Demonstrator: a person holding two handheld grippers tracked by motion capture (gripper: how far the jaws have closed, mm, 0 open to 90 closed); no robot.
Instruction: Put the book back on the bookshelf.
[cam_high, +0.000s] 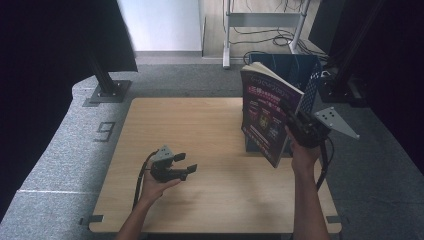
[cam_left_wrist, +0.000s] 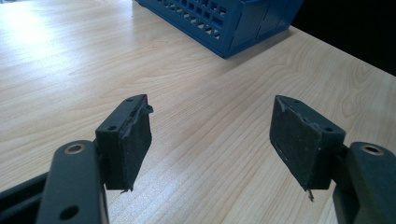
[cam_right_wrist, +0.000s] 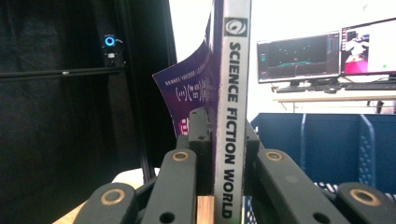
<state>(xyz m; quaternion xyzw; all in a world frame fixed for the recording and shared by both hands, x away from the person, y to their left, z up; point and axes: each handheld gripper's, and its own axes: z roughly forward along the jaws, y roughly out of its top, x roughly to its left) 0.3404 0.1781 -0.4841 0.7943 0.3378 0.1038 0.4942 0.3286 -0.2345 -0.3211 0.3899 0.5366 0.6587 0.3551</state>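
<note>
Purple magazine (cam_high: 267, 117) upright just left of blue rack (cam_high: 306, 80), right gripper (cam_high: 300, 127) clamped on its spine (thin, floppy, likely sags; grip near spine). Left gripper (cam_high: 182, 164) spread wide, empty, well left of rack.

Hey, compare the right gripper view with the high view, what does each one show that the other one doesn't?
Right gripper view alone: the magazine spine lettering, SCIENCE FICTION WORLD, and lit monitors on a desk behind.

High view alone: the left gripper open above the wooden table, both forearms, and the magazine's purple front cover.

Both: the right gripper shut on the magazine, held upright beside the blue basket.
</note>
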